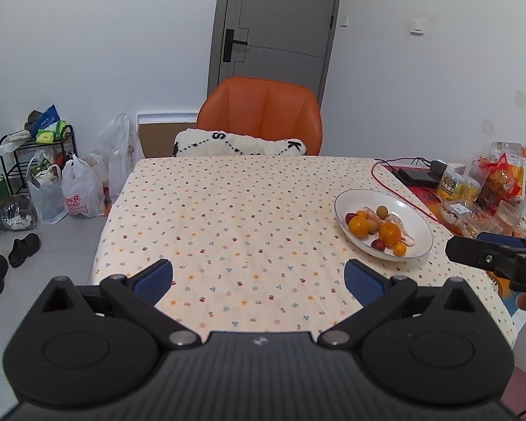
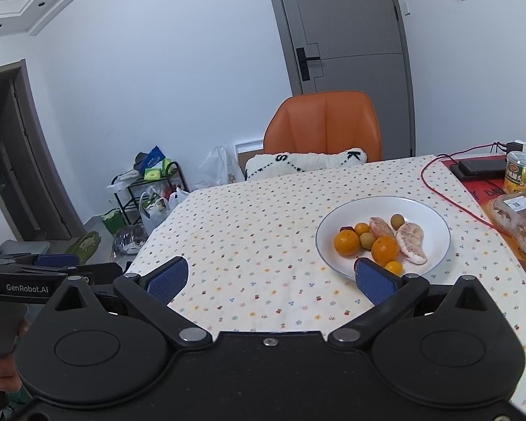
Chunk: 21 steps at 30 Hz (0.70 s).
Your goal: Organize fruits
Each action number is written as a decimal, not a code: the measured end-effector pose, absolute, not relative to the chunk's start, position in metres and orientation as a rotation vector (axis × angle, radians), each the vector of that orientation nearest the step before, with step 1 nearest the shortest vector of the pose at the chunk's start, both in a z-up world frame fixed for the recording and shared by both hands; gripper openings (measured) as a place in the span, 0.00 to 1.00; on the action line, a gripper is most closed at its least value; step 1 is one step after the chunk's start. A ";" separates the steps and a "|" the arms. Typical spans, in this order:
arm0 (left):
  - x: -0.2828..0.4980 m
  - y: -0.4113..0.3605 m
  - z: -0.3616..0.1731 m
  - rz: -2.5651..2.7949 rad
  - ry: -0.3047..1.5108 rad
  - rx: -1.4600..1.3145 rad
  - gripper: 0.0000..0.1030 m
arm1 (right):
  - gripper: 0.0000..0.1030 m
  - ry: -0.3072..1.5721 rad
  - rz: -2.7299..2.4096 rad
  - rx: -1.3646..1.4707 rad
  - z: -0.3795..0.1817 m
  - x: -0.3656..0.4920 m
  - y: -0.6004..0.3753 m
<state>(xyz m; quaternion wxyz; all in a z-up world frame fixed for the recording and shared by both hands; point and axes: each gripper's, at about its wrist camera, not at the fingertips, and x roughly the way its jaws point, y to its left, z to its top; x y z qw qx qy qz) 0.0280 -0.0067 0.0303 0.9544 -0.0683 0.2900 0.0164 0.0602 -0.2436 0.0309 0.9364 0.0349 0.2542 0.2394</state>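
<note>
A white plate [image 1: 417, 226] [image 2: 431, 217] sits on the right part of the table, holding oranges [image 1: 359, 226] [image 2: 384, 251], small kumquats [image 2: 393, 267], pale round fruits [image 2: 397, 220], a dark red fruit [image 1: 378, 245] and peeled pomelo segments [image 2: 412, 242]. My left gripper [image 1: 259, 280] hovers open over the bare tablecloth, left of the plate, nothing between its fingers. My right gripper [image 2: 271, 279] is open too, its right fingertip [image 2: 375, 280] over the plate's near rim. The right gripper's side [image 1: 487, 256] shows at the left wrist view's right edge.
The table wears a spotted cloth [image 1: 235, 217]. An orange chair [image 1: 263, 115] with a white cushion [image 1: 240, 145] stands at the far side. Snack packets, jars [image 1: 454, 184], a black device [image 2: 480, 168] and a red cable [image 2: 438, 189] crowd the right end. Bags and a rack [image 1: 38, 161] stand on the floor at left.
</note>
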 end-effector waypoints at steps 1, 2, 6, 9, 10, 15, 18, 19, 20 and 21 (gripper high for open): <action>0.028 -0.006 0.030 0.034 0.591 -0.140 1.00 | 1.00 0.523 0.492 0.071 0.030 0.060 -0.243; 0.027 -0.006 0.029 0.035 0.592 -0.140 1.00 | 1.00 0.525 0.494 0.070 0.030 0.060 -0.243; 0.026 -0.004 0.026 0.034 0.600 -0.136 1.00 | 1.00 0.530 0.495 0.069 0.028 0.059 -0.242; 0.025 -0.002 0.024 0.031 0.605 -0.136 1.00 | 1.00 0.533 0.494 0.055 0.024 0.058 -0.244; 0.025 -0.001 0.023 0.030 0.608 -0.136 1.00 | 1.00 0.538 0.491 0.054 0.023 0.059 -0.245; 0.024 0.003 0.021 0.037 0.612 -0.139 1.00 | 1.00 0.543 0.485 0.071 0.022 0.061 -0.250; 0.024 0.005 0.020 0.041 0.614 -0.146 1.00 | 1.00 0.540 0.489 0.065 0.022 0.060 -0.248; 0.024 0.006 0.020 0.041 0.615 -0.146 1.00 | 1.00 0.539 0.491 0.063 0.022 0.060 -0.248; 0.024 0.006 0.019 0.041 0.615 -0.146 1.00 | 1.00 0.539 0.491 0.061 0.022 0.059 -0.247; 0.025 0.006 0.019 0.040 0.617 -0.145 1.00 | 1.00 0.540 0.492 0.061 0.021 0.059 -0.247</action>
